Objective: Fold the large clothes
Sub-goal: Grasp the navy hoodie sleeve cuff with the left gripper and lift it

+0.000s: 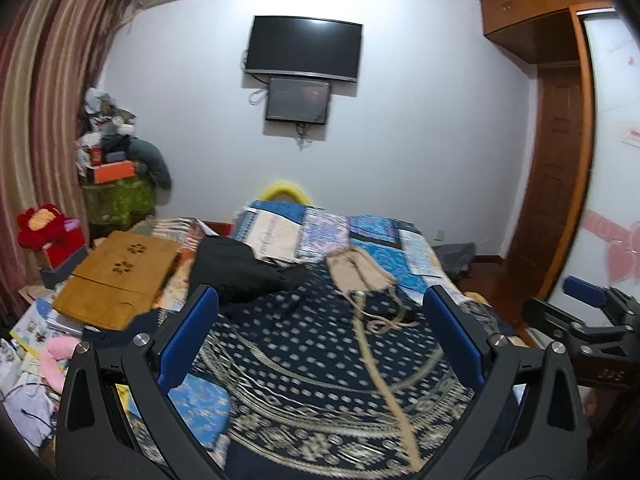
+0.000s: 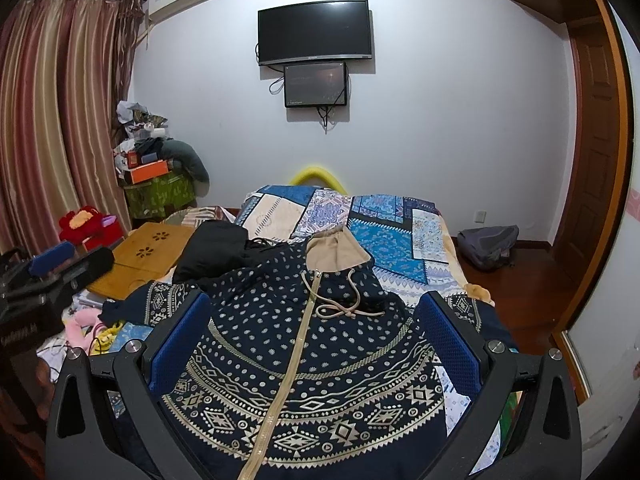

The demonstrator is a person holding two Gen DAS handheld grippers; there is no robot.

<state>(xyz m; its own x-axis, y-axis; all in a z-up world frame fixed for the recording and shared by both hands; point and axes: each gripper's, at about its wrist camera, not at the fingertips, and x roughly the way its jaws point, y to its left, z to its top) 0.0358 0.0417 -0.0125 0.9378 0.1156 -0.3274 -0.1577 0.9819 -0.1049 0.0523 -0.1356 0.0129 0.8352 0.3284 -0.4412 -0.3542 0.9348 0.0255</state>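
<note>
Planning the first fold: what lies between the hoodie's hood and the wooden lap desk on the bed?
A black garment lies between the hood and the wooden lap desk, clearest in the right wrist view.

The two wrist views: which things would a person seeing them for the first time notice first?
The navy patterned hoodie dominates, spread front-up on the bed, its beige zipper running up the middle and its beige-lined hood pointing to the far wall. The open left gripper and open right gripper each frame it, holding nothing. On that wall a dark television hangs above a smaller screen.
</note>
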